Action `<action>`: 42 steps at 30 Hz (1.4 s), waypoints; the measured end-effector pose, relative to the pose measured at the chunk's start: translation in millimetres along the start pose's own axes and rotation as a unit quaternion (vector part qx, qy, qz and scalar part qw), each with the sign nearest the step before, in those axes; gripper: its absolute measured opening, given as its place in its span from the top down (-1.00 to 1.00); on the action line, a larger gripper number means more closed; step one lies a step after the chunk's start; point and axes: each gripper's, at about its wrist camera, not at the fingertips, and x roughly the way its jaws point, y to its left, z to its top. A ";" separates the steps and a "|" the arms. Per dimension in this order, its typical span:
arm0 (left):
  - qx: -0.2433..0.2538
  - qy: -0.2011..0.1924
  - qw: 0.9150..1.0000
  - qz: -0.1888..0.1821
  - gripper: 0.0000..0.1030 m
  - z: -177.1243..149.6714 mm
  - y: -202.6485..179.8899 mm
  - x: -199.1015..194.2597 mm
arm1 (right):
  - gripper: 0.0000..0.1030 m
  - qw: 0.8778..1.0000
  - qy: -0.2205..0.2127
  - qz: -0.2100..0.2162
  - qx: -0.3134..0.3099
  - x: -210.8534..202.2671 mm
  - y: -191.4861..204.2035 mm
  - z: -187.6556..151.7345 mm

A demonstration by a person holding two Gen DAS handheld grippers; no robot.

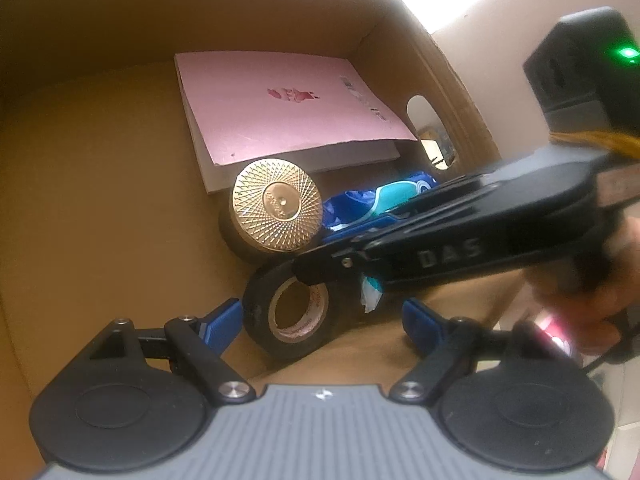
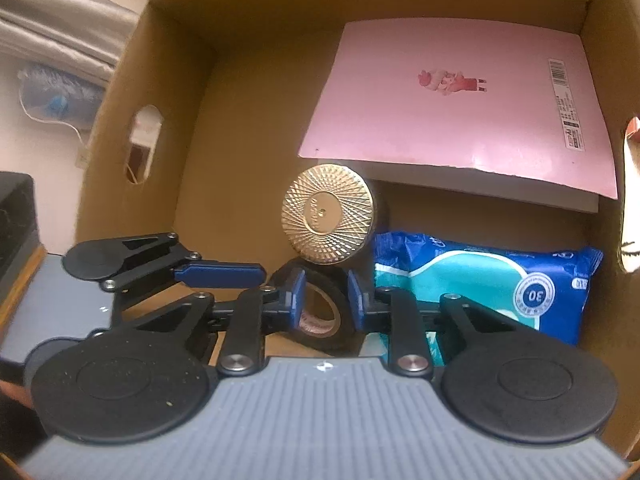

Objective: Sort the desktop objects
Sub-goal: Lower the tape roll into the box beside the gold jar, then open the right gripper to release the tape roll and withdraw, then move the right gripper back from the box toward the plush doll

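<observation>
- Both grippers point down into an open cardboard box (image 2: 168,92); its side walls have oval hand-holes
- Black tape roll (image 1: 289,311) lies flat on the box floor, its inner core pale with red print; it touches the dark base of the gold-lidded jar (image 1: 277,204)
- Left gripper (image 1: 322,320) stands with its jaws spread wide on either side of the roll, blue pads clear of it, holding nothing
- Right gripper (image 2: 323,298) has its blue pads drawn in close just above the roll's rim; whether they pinch the rim cannot be told
- Pink book (image 2: 452,120) lies against the far wall
- Blue and teal wipes pack (image 2: 484,284) lies just beside the jar and roll, below the book
</observation>
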 end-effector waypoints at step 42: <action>0.025 -0.180 0.982 0.059 -0.79 -60.5 -94.2 -102.0 | -0.04 0.943 -0.330 0.008 0.040 -136.1 -15.6 -210.3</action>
